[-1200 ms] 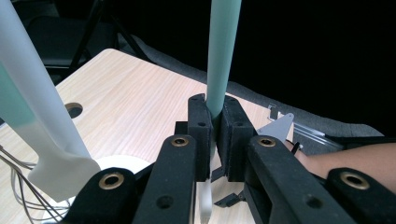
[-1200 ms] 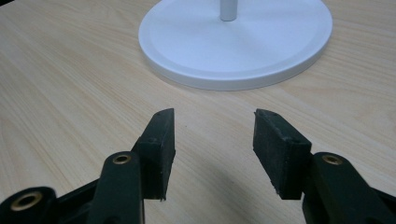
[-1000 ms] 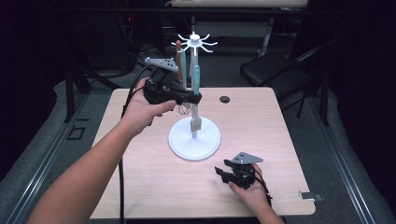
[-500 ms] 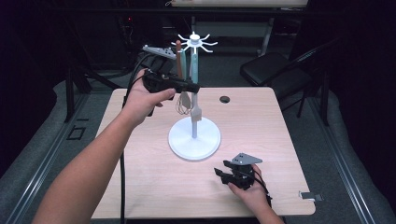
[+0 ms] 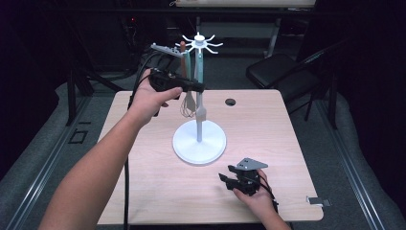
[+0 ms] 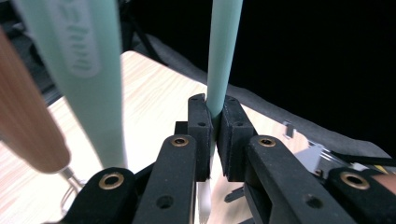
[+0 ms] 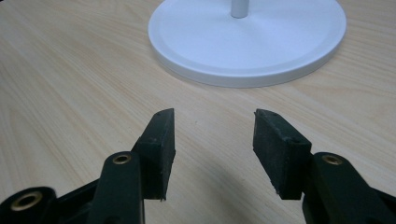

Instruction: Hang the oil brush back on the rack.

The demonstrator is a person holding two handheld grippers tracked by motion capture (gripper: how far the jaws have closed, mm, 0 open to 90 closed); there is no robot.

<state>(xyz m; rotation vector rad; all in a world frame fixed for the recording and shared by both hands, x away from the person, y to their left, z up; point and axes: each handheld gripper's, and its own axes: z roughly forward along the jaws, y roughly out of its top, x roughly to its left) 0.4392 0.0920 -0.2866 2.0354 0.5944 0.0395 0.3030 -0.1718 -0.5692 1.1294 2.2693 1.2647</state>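
Right now my left gripper (image 5: 198, 87) is clamped on the mint-green handle (image 6: 223, 56) of a utensil that hangs from the white rack (image 5: 199, 143) standing mid-table; its pads pinch the handle from both sides. Just beside it hang a second, broader mint-green handle (image 6: 86, 70) and a brown wooden-handled whisk (image 5: 186, 103). My right gripper (image 7: 214, 140) sits low on the wooden table (image 5: 287, 129) near the rack's round base (image 7: 261, 37), jaws apart with nothing between them.
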